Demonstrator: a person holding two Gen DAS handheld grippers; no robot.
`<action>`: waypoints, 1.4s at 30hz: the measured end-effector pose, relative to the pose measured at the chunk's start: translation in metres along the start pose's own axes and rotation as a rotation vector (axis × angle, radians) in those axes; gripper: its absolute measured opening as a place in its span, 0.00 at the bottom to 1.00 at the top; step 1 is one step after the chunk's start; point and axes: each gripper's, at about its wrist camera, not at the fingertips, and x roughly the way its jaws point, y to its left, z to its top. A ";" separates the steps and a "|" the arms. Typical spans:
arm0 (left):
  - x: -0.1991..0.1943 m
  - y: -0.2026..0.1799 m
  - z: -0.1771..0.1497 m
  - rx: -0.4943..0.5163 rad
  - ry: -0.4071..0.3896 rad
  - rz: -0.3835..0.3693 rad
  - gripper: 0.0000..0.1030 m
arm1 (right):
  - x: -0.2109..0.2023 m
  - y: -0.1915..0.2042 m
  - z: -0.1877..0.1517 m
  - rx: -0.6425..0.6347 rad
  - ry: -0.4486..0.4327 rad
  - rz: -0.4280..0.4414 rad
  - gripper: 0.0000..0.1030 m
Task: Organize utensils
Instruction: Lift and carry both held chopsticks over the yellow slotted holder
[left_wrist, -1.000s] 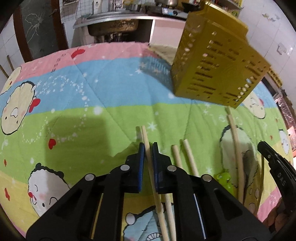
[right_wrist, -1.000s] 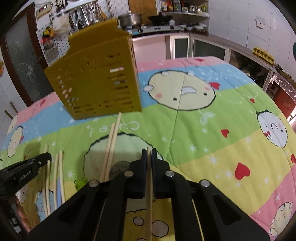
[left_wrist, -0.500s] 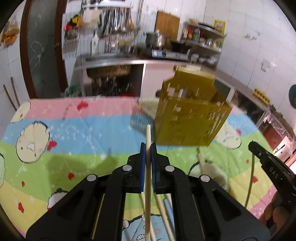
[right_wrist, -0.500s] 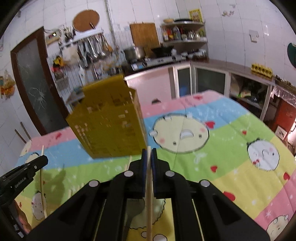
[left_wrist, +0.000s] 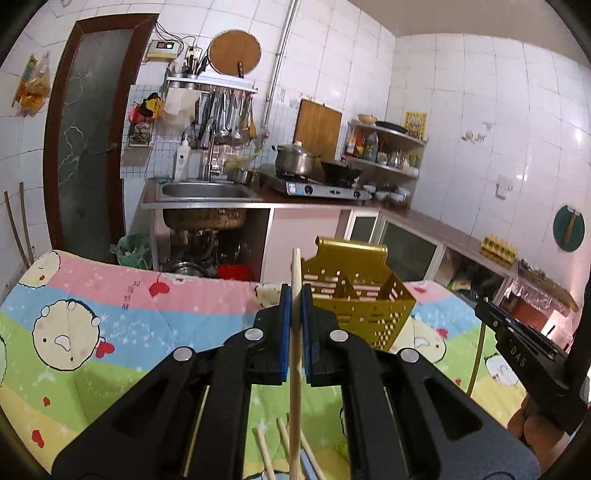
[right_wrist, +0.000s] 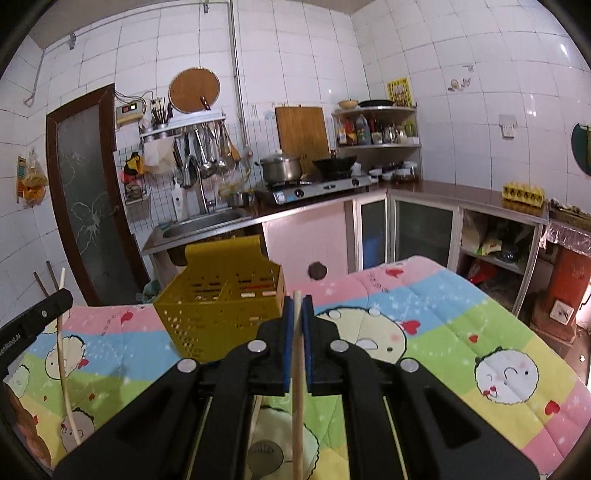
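My left gripper (left_wrist: 294, 295) is shut on a wooden chopstick (left_wrist: 295, 387) that stands upright between the jaws, raised above the table. My right gripper (right_wrist: 296, 306) is shut on another wooden chopstick (right_wrist: 297, 387), also upright. A yellow perforated utensil basket (left_wrist: 356, 299) with divided compartments stands on the table just beyond and right of the left gripper; in the right wrist view the basket (right_wrist: 221, 306) is ahead and to the left. Several more chopsticks (left_wrist: 273, 454) lie on the cloth below the left gripper.
The table is covered by a cartoon-print quilt (left_wrist: 92, 325). The right gripper shows at the right edge of the left wrist view (left_wrist: 524, 350); the left gripper shows at the left edge of the right wrist view (right_wrist: 29, 325). A kitchen sink (left_wrist: 203, 192) and stove (right_wrist: 317, 184) stand behind.
Both grippers have lifted their chopsticks off the cloth and tilted up from looking down at the table to looking level across it. The basket now sits lower and farther in both views.
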 end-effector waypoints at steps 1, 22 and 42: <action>-0.001 -0.002 0.001 0.000 -0.011 -0.001 0.04 | -0.001 0.000 0.001 -0.005 -0.016 0.001 0.05; 0.009 -0.012 0.026 0.003 -0.183 -0.054 0.04 | -0.020 0.021 0.046 -0.058 -0.262 0.046 0.05; 0.077 -0.043 0.121 0.044 -0.390 -0.078 0.04 | 0.029 0.039 0.132 -0.057 -0.381 0.064 0.05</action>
